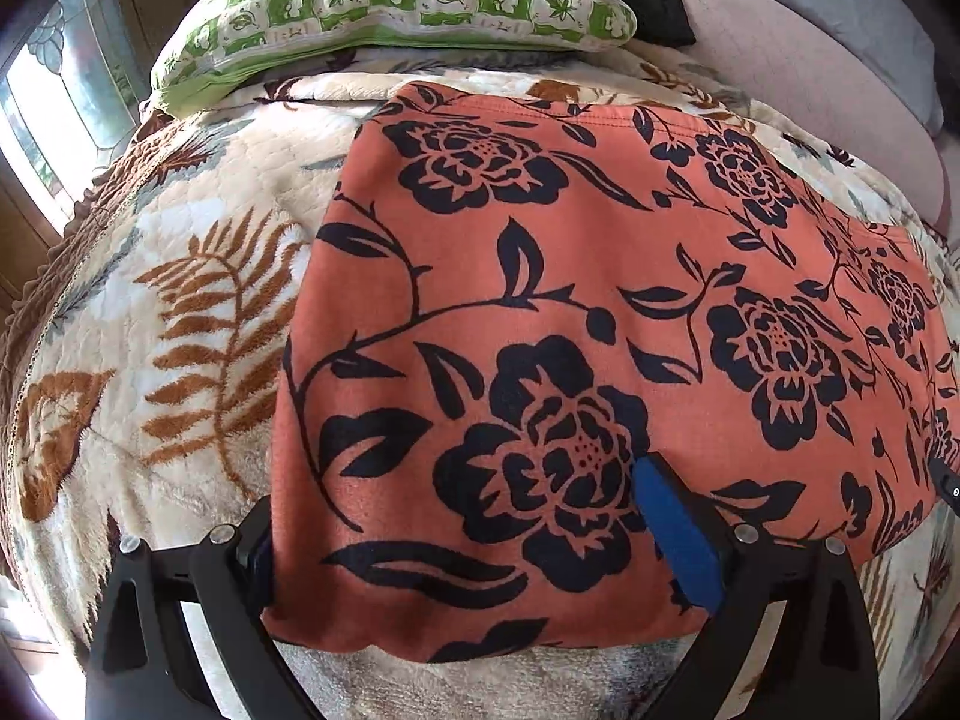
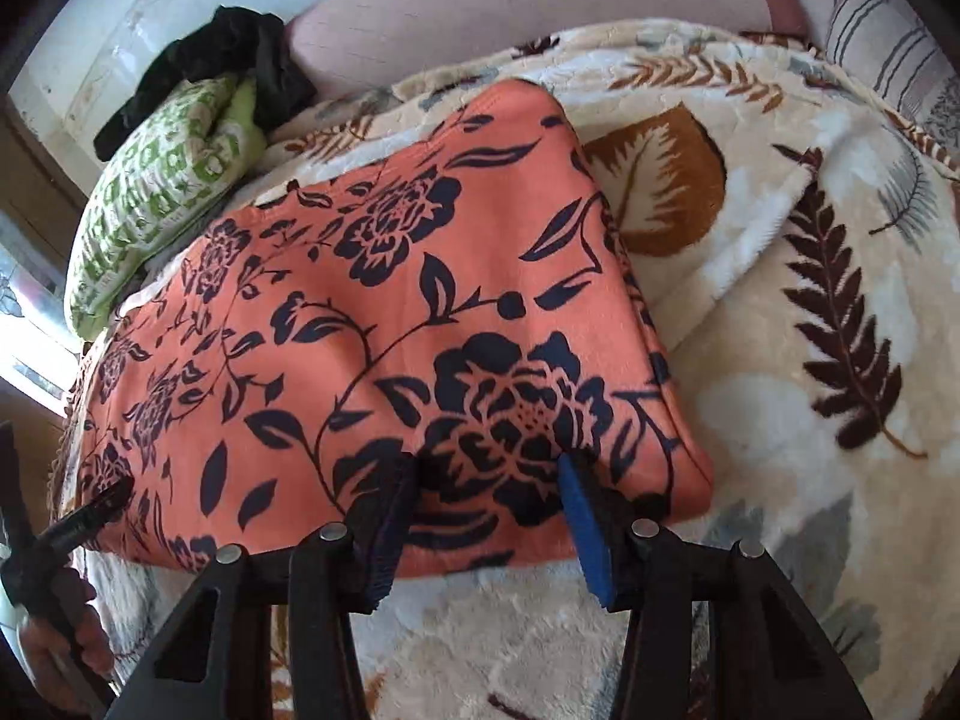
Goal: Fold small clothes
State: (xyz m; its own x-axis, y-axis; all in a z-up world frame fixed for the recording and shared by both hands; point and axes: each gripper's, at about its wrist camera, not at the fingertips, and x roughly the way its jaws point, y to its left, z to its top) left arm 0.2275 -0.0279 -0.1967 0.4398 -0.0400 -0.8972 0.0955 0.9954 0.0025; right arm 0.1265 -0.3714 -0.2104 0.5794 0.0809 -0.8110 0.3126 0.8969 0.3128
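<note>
An orange garment with a black flower print (image 1: pixel 570 276) (image 2: pixel 384 300) lies flat and folded on a cream fleece blanket with leaf patterns (image 1: pixel 180 312) (image 2: pixel 828 228). My left gripper (image 1: pixel 454 483) stands wide open over the garment's near left corner. Its blue pad (image 1: pixel 672 528) rests on top of the cloth, and the other finger (image 1: pixel 255 546) sits at the cloth's left edge, partly covered by it. My right gripper (image 2: pixel 485 468) is partly open at the near right edge, both fingertips on flat cloth with nothing pinched. A hand (image 2: pixel 60 654) holds the left gripper (image 2: pixel 90 516) in the right wrist view.
A green-and-white patterned pillow (image 1: pixel 390 0) (image 2: pixel 162 192) lies beyond the garment with a black cloth (image 2: pixel 228 60) beside it. A pink cushioned surface (image 1: pixel 810 90) (image 2: pixel 510 18) runs behind. A window (image 1: pixel 54 102) is at the far left, and a striped cushion (image 2: pixel 888 42) at the far right.
</note>
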